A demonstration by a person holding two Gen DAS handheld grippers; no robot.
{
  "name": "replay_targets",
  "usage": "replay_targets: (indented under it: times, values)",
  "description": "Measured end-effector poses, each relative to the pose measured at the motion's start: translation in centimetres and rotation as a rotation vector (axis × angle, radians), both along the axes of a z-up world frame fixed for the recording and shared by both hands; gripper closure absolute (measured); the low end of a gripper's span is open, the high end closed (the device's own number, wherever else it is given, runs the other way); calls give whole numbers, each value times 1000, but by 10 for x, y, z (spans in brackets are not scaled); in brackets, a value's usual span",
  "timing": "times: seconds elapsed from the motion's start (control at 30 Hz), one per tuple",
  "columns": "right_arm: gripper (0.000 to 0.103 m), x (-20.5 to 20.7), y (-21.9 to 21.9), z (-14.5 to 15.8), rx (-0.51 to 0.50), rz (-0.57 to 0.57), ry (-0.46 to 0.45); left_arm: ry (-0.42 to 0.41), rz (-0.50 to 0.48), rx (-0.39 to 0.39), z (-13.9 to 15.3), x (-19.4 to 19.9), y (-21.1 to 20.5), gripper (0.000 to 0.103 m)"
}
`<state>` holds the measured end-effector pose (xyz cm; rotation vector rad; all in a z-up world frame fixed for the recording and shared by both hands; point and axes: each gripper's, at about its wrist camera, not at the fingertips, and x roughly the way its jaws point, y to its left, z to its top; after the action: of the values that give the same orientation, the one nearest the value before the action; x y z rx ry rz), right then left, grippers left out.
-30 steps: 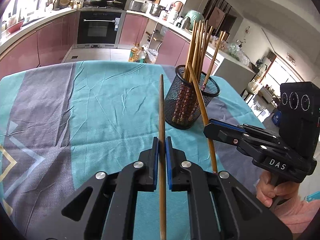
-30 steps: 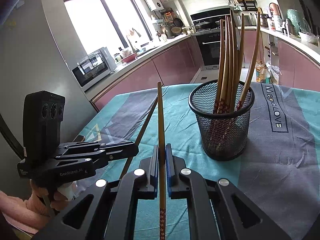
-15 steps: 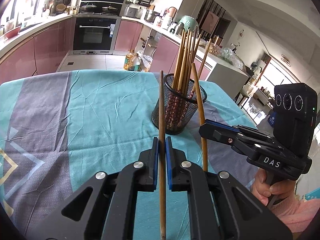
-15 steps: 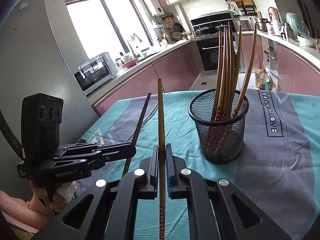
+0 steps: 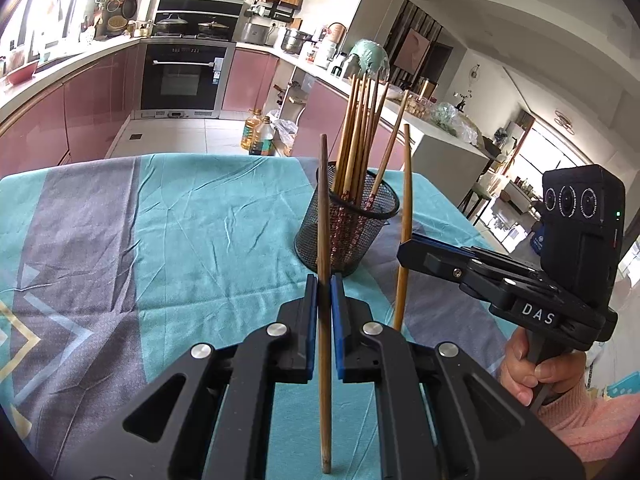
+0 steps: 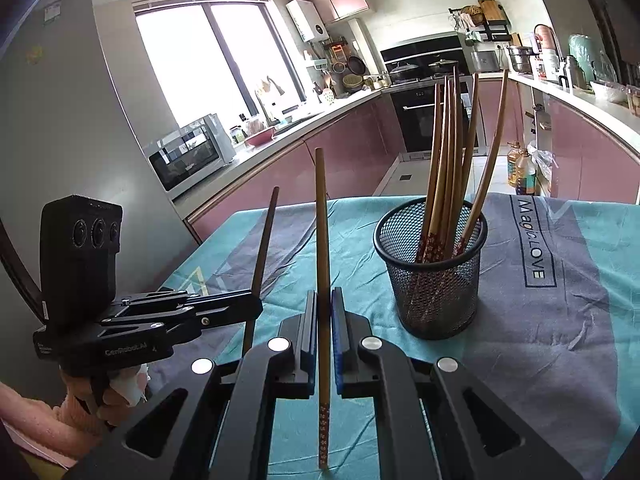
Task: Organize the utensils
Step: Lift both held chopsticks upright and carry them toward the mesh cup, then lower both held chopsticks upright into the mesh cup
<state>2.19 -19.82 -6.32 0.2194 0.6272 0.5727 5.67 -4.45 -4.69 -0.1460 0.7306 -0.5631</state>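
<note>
left gripper (image 5: 324, 280): black frame, blue pads, silver round screws | right gripper (image 6: 324, 296): same build, white "DAS" label, black three-lens camera block | left unit: "GenRobot.AI" lettering | sleeve (image 5: 592, 428): pink knit

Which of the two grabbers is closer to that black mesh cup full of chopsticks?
Hard to call. The right gripper, shut on a chopstick, has the mesh cup just ahead to its right. The left gripper, also clamping one, has it almost straight ahead.

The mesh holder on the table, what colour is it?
Black wire mesh holder; clearest in the right wrist view.
</note>
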Motion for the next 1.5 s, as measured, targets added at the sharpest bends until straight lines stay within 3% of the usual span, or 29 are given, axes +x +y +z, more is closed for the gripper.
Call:
replay_targets:
  times: [0.57, 1.5]
  values:
    - [97, -6, -12, 21, 10, -28, -72, -74, -39, -44, 26, -5, 4, 96]
    - [97, 5, -42, 55, 19, -101, -159, -184, -36, -31, 66, 7, -7, 96]
